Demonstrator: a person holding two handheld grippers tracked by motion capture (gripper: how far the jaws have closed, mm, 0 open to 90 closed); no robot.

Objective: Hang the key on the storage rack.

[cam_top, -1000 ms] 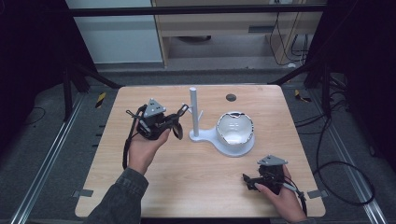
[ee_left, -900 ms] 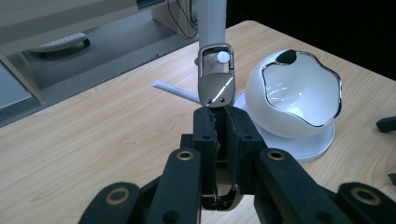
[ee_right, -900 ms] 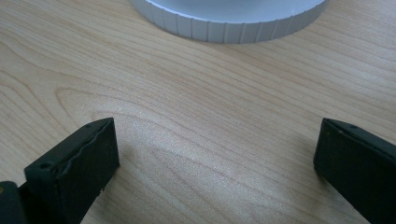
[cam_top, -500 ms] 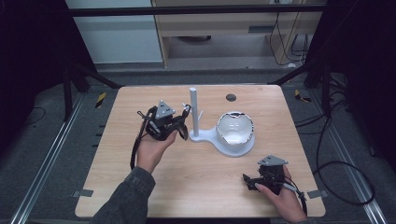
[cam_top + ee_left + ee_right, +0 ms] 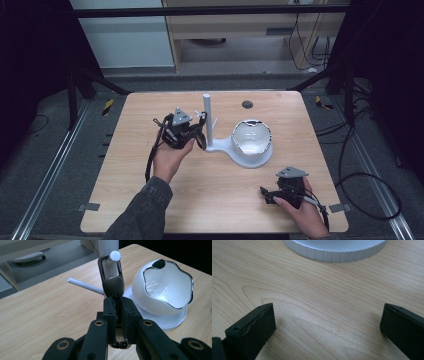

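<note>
High view, left arm: sleeved forearm comes in from about 6 o'clock and angles up toward 1 o'clock, palm under the left hand-held gripper (image 5: 199,135), which sits left of table centre with its jaws aimed at the white stand (image 5: 208,117).

Left hand-held gripper state: clamped tight on a dark carabiner-style clip (image 5: 112,281), pads squeezing its solid lower end, so it's holding that, no gap showing.

Where the clip is: in the left gripper view it sticks straight up out of the jaws toward 12 o'clock, and its open loop sits around the round tip of a white peg (image 5: 115,256) on the stand. Can't tell if the metal actually touches the peg.

Stand: upright white post near table centre, another thin peg (image 5: 85,285) poking out toward 9 o'clock in the left gripper view, round white base (image 5: 172,321) to the right.

Bowl: glossy white bowl (image 5: 252,140) with a wavy dark rim, tilted on that base, at about 3 o'clock from the left hand-held gripper.

Right arm: hand low at the table's 5 o'clock corner, gripping the right hand-held gripper (image 5: 267,192), jaws pointing toward 9 o'clock, well apart from the stand.

Right hand-held gripper state: jaws spread wide, with bare table (image 5: 322,315) between them in the right gripper view, ribbed edge of the base at 12 o'clock.
</note>
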